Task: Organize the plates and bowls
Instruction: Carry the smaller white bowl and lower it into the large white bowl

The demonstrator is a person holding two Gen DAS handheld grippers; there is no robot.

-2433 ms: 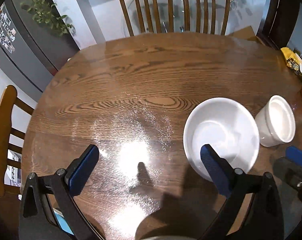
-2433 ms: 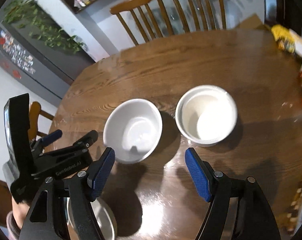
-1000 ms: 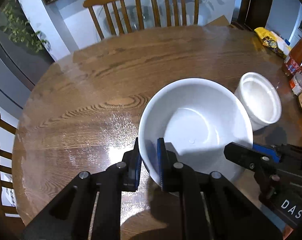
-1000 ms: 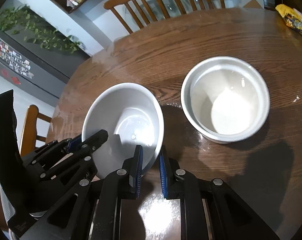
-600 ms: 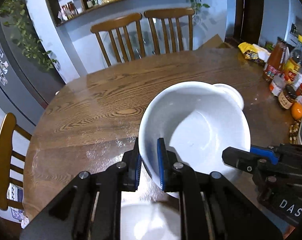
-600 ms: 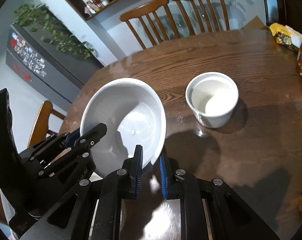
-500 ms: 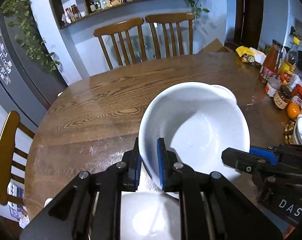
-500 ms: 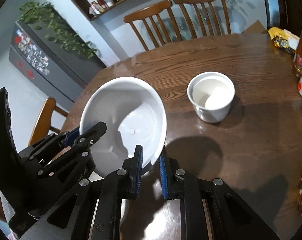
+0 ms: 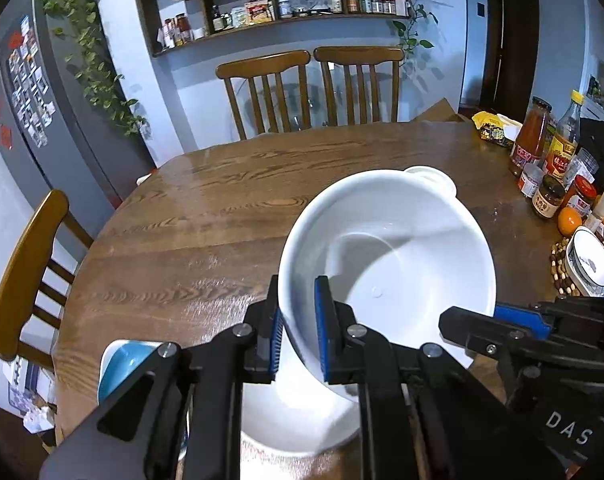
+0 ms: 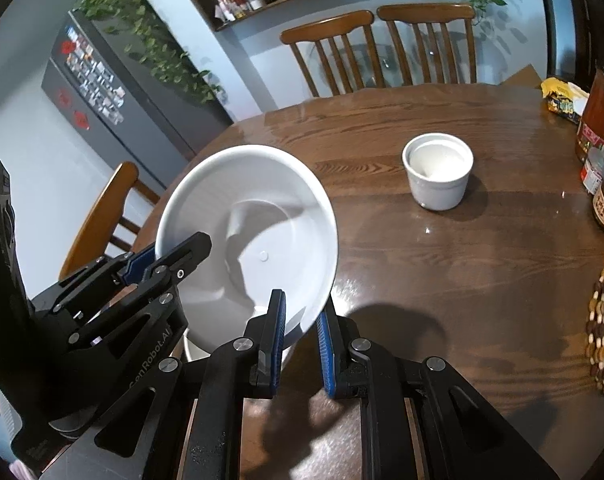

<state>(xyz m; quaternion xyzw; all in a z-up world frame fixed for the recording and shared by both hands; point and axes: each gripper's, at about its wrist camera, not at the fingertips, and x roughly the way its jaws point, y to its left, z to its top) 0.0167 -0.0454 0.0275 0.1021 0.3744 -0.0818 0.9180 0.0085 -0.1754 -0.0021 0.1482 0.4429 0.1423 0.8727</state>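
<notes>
Left wrist view: we see the left gripper (image 9: 297,322) with jaws clenched on the near rim of the white bowl (image 9: 386,264), which is raised and tilted over the wooden bench (image 9: 205,216). The right gripper (image 9: 498,320) grips its right rim. A second white dish (image 9: 293,420), possibly a bowl, lies below.

Right wrist view: we see the right gripper (image 10: 299,328) pinching the bowl's (image 10: 257,232) rim. 1 white ramekin (image 10: 438,172) stands well apart on the bench (image 10: 462,280).
</notes>
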